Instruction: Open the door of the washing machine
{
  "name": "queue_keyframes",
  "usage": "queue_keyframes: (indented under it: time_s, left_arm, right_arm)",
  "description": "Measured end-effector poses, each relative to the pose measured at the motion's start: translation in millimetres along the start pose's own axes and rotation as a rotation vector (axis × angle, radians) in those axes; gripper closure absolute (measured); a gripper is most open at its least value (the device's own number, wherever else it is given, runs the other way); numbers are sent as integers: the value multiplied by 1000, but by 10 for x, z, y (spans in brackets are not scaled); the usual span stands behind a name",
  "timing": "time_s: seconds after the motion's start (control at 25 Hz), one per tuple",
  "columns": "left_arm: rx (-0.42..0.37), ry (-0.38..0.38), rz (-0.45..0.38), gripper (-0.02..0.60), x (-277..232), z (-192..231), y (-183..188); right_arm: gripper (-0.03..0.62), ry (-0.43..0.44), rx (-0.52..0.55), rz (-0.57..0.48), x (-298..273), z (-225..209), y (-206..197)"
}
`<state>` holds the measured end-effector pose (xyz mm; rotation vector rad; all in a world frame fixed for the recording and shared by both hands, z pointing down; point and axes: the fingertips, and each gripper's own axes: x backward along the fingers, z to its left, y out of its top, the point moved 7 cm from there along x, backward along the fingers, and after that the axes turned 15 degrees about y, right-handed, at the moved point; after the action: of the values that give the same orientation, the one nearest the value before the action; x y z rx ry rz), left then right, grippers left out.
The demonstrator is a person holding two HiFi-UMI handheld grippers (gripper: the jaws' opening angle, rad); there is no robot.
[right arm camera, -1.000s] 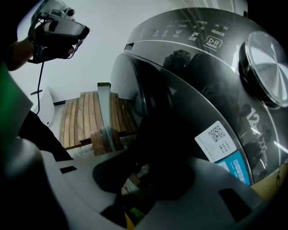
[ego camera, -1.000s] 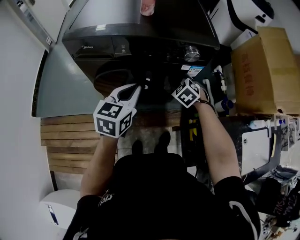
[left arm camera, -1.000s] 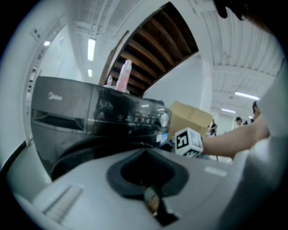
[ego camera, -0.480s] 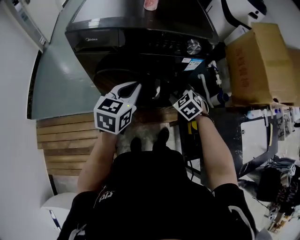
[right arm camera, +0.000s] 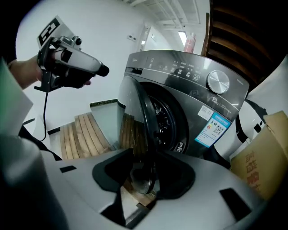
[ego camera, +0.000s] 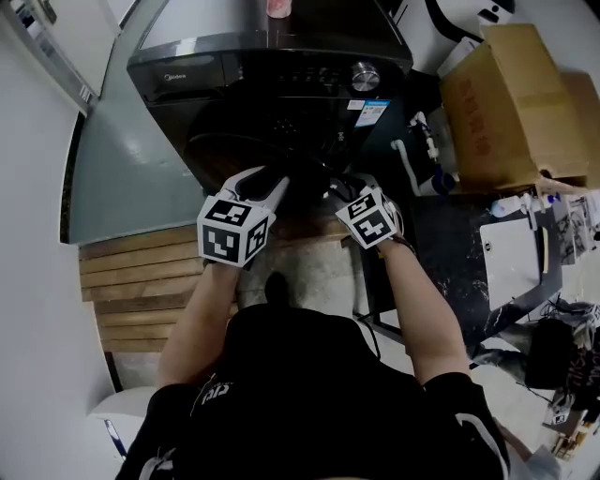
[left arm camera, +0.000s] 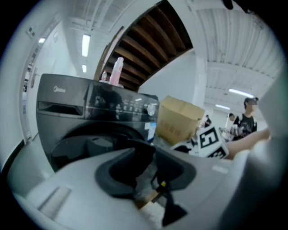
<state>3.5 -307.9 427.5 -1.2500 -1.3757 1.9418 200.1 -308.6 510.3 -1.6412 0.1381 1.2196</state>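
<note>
- Pink bottle (ego camera: 278,7) on top of the washing machine (ego camera: 234,66): cut off by the top edge of my head view.
- Cardboard box (ego camera: 497,103): print too small for me to read.
- Blue label (right arm camera: 215,129): text illegible.
- Control panel (left arm camera: 121,107): soft, markings unreadable.
- Door (ego camera: 225,155): lower part hidden in my head view.
- Floor beneath me: covered by my torso (ego camera: 309,394).

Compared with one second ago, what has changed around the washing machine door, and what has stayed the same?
Both claws drew back from the washing machine, the right claw further. The left claw has just been opening, nothing between its jaws; the right claw has opened a little more, with the edge of the ajar door between its jaws. Machine, pink bottle and cardboard box stayed put.
</note>
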Motion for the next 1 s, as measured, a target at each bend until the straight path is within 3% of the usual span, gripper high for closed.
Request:
queue_keyframes:
  time_s: [0.28, 0.52, 1.0]
  left_arm:
    - [37, 46, 31, 387, 244, -220, -265]
    - [62, 80, 39, 380, 485, -301, -445]
    - [105, 175, 43, 367, 883, -347, -800]
  right_arm:
    - [437, 61, -10, -69, 132, 479, -95]
    - [441, 132, 30, -148, 344, 947, -139]
    - [450, 231, 6, -295, 829, 1548, -242]
